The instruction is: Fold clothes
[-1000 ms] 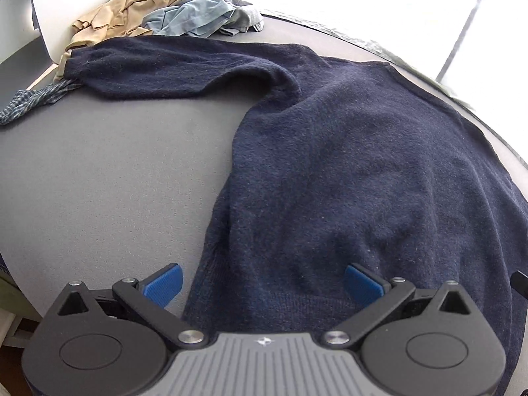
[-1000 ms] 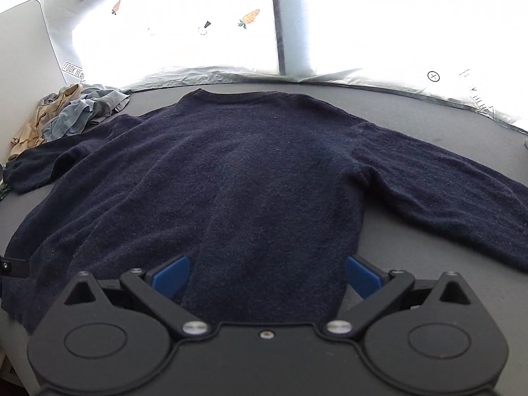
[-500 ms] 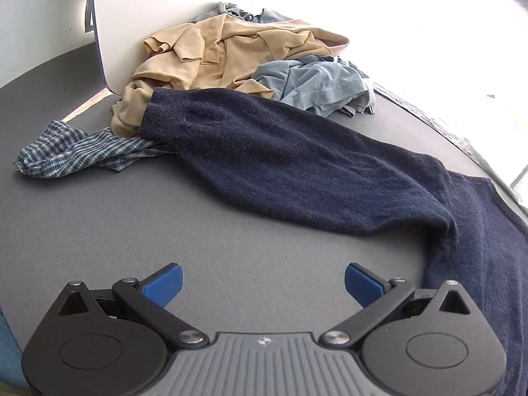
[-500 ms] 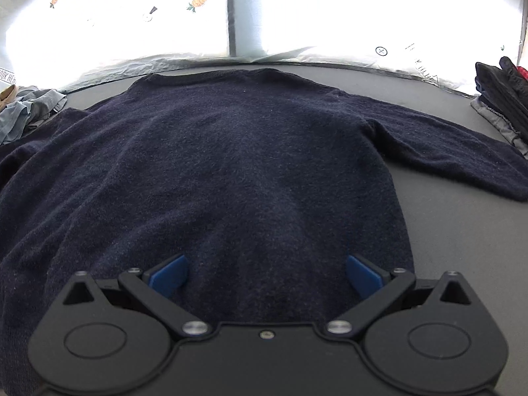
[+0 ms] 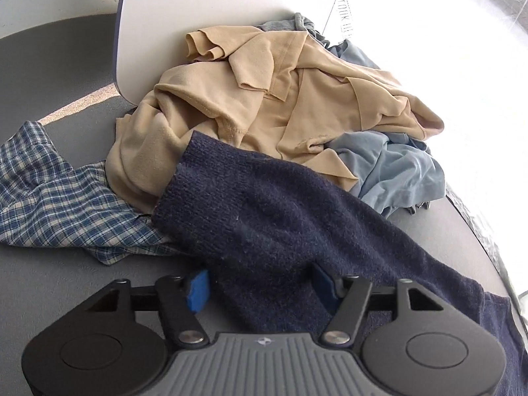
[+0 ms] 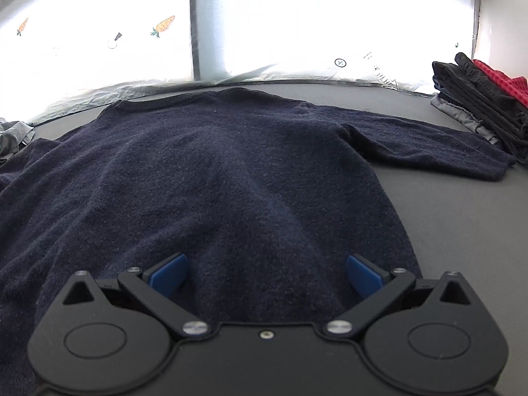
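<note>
The navy sweater [image 6: 211, 178] is lying flat on the grey table [image 6: 462, 217]. The left gripper [image 5: 260, 288] is straddling its sleeve [image 5: 264, 217], jaws spread; the right gripper [image 6: 265, 275] is gaping too. Closing there risks snagging the plaid shirt [image 5: 56, 198] underneath.
</note>
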The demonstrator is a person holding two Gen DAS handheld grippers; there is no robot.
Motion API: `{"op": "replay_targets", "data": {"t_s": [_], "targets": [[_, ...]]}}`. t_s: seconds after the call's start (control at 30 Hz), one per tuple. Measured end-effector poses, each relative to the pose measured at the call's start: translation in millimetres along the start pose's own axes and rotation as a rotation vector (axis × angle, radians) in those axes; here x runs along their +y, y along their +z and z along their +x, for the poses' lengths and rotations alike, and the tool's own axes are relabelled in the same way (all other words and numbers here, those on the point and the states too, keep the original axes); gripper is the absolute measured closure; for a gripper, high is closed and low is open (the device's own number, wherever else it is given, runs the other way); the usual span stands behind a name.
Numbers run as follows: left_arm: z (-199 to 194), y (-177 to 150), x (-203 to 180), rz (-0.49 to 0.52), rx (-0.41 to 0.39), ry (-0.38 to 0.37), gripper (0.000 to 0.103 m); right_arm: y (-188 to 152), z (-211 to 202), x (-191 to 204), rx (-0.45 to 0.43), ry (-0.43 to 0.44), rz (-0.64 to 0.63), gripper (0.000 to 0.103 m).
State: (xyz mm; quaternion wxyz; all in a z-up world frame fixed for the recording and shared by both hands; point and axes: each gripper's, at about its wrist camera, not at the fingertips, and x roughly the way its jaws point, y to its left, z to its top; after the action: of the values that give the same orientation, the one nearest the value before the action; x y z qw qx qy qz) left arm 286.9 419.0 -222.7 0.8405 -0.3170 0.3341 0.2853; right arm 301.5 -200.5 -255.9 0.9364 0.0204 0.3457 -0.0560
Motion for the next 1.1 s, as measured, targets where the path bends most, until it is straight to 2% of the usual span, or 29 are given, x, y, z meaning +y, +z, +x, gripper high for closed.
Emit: {"op": "replay_targets", "data": {"t_s": [0.03,0.1,0.23,0.3,0.43,0.67,0.73,0.87,0.97,1.0,1.1], "targets": [[1.4,3.3,0.4,-0.012,-0.004,0.013,0.079,0.8,0.4,0.4,0.004,-0.002,0.001,0.000],[-3.3,7.9,2.3,-0.031,-0.057,0.012,0.086,1.1,1.3,2.2,0.008,-0.012,0.007,0.000],[-11.8,21.8,-5.2,0.049,-0.119,0.041,0.086,-0.9,1.2,2.2,-0.003,-0.013,0.015,0.000],[-5.6,23.2,-8.2,0.067,-0.101,0.062,0.084,-2.0,1.2,2.5,-0.012,-0.015,0.014,0.000],[5.5,15.4,-4.6,0.027,-0.066,0.115,0.078,-3.3,1.4,2.3,-0.025,-0.015,0.017,0.000],[-20.2,12.5,-20.7,0.095,-0.104,0.144,0.082,-4.5,1.6,2.3,-0.039,-0.014,0.019,0.000],[-37.3,10.9,-24.2,0.104,-0.159,0.112,0.092,-4.8,1.3,2.4,-0.040,-0.013,0.021,0.000],[-69.5,9.3,-42.0,0.164,-0.221,0.013,0.095,-5.5,0.8,2.0,-0.042,-0.012,0.023,0.000],[-90.4,5.5,-69.0,0.238,-0.257,-0.065,0.096,-5.5,0.7,1.5,-0.042,-0.010,0.024,0.000],[-97.1,3.6,-79.9,0.258,-0.265,-0.100,0.096,-5.5,0.7,1.2,-0.043,-0.010,0.025,0.000],[-121.4,-12.4,-128.0,0.360,-0.272,-0.262,0.096,-5.7,0.6,0.6,-0.044,-0.007,0.027,0.000]]}}
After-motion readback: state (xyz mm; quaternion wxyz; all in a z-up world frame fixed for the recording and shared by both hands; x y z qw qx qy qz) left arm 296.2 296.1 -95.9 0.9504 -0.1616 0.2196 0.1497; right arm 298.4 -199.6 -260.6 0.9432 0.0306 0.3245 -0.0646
